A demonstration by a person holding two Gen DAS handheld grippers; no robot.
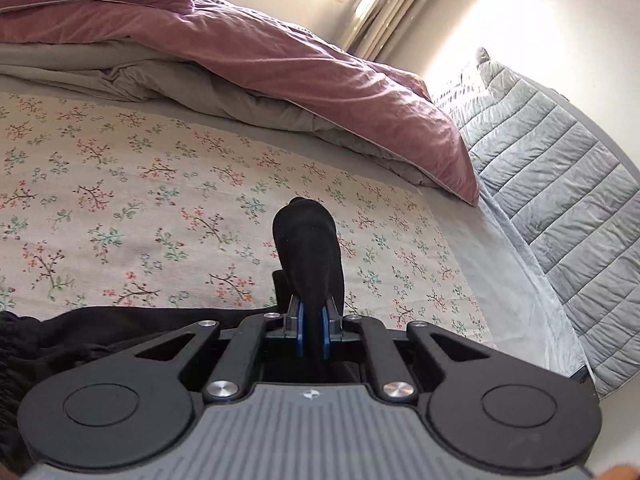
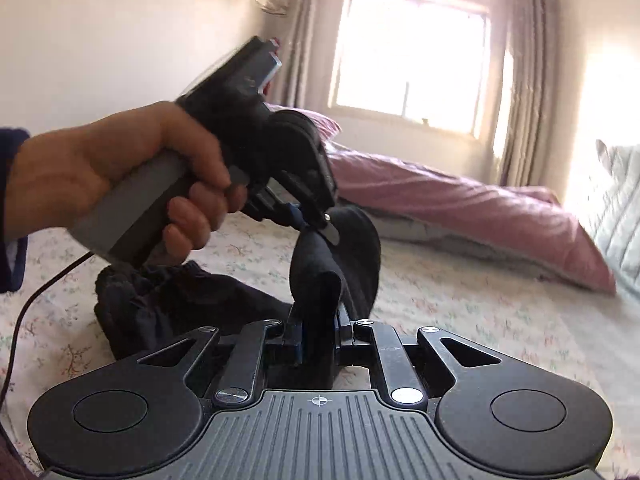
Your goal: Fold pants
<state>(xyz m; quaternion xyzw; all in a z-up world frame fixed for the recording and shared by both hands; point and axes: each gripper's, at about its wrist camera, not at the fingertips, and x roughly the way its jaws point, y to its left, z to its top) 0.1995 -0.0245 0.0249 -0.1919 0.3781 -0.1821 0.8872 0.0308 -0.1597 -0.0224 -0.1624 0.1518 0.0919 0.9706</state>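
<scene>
Pants [image 2: 168, 304]: soft, limp, light black cloth on the bed [image 1: 160, 184]; my left gripper [image 1: 313, 320] and right gripper [image 2: 316, 332] both clamp its bunched edge, the soundest hold.

Floral sheet [image 1: 160, 184] covers the bed, near and centre. Pink duvet [image 1: 320, 72] heaped over grey blanket [image 1: 168, 80] at far side. Quilted grey cover [image 1: 560, 184] on right. Bright window [image 2: 412, 60] far, with curtains [image 2: 528, 80] beside it. Black cable [image 2: 24, 312] near left.
</scene>
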